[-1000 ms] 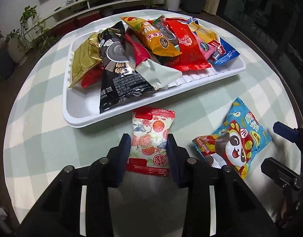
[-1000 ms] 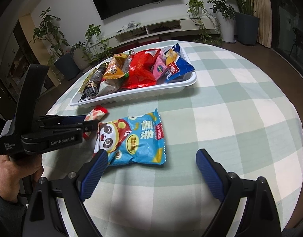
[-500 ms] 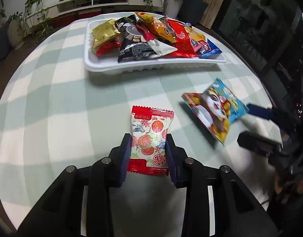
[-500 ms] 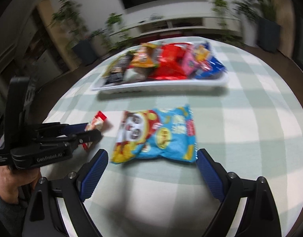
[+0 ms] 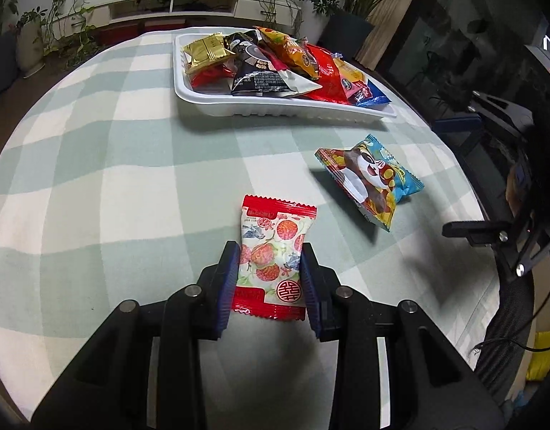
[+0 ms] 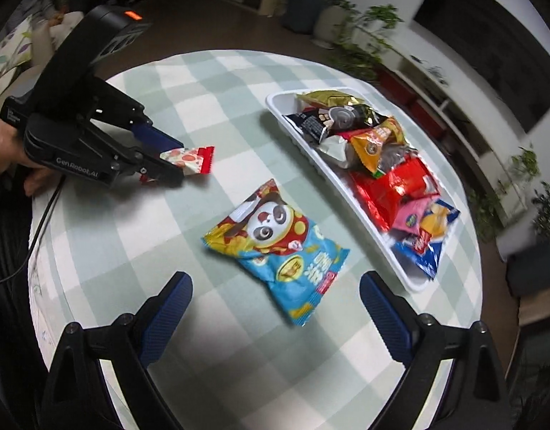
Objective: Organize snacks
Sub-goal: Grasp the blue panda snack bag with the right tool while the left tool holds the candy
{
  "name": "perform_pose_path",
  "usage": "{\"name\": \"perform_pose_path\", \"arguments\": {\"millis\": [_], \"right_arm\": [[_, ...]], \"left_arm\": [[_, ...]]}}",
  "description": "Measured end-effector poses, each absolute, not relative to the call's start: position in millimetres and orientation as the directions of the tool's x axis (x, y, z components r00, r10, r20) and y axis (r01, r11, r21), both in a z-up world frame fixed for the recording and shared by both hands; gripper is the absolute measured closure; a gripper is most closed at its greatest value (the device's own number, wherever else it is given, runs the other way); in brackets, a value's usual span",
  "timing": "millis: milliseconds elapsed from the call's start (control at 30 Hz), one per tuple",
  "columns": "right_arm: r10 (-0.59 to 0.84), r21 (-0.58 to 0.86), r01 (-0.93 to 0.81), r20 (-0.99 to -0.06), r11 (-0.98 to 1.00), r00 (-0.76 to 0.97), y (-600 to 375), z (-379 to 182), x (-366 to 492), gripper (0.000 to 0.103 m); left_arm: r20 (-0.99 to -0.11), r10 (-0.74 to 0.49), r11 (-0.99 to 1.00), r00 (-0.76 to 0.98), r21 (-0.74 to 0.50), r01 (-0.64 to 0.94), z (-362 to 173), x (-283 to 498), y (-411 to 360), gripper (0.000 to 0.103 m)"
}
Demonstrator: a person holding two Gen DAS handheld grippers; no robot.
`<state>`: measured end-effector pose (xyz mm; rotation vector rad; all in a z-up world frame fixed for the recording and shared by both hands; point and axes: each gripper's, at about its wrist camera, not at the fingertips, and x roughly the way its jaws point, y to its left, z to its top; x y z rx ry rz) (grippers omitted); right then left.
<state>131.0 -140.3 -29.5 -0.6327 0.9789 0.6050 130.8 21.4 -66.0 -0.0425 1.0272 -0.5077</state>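
Note:
My left gripper is shut on a small red and white candy packet and holds it above the checked tablecloth; the right wrist view shows the gripper and the packet lifted. A blue panda snack bag lies on the cloth, also in the left wrist view. My right gripper is open, its jaws on either side of the bag's near end, apart from it. A white tray, also in the right wrist view, holds several snack packets.
The round table has a green and white checked cloth. Its edge curves close on the right and near side. Potted plants and a low TV shelf stand beyond the table. A cable trails from the left gripper.
My left gripper has pulled back from the tray with the candy packet. My right gripper has swung round the panda bag, which now lies between its open jaws.

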Motion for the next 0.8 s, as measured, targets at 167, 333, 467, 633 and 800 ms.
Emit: {"name": "perform_pose_path", "arguments": {"millis": [167, 333, 467, 633, 800], "right_arm": [[0.141, -0.250, -0.790, -0.911, 0.560, 0.388, -116.6, -48.1, 149.9, 0.012], [0.131, -0.231, -0.846, -0.935, 0.480, 0.330, -99.8, -63.8, 163.8, 0.012], [0.104, -0.145, -0.873, -0.971, 0.467, 0.216, -100.8, -84.1, 177.1, 0.012], [0.176, -0.029, -0.839, -0.973, 0.543, 0.147, -112.7, -86.3, 186.8, 0.017], [0.252, 0.029, -0.787, -0.954, 0.616, 0.163, -124.8, -82.2, 179.5, 0.031]], "left_arm": [[-0.805, -0.421, 0.884, 0.417, -0.260, 0.389, -66.4, 132.1, 21.7, 0.072], [-0.803, -0.424, 0.882, 0.420, -0.261, 0.391, -66.4, 132.0, 21.2, 0.072], [-0.800, -0.428, 0.881, 0.421, -0.264, 0.393, -66.9, 131.9, 21.0, 0.072], [-0.796, -0.433, 0.879, 0.422, -0.270, 0.394, -67.2, 132.3, 21.7, 0.072], [-0.796, -0.431, 0.879, 0.424, -0.265, 0.396, -67.6, 132.4, 21.2, 0.072]]}}
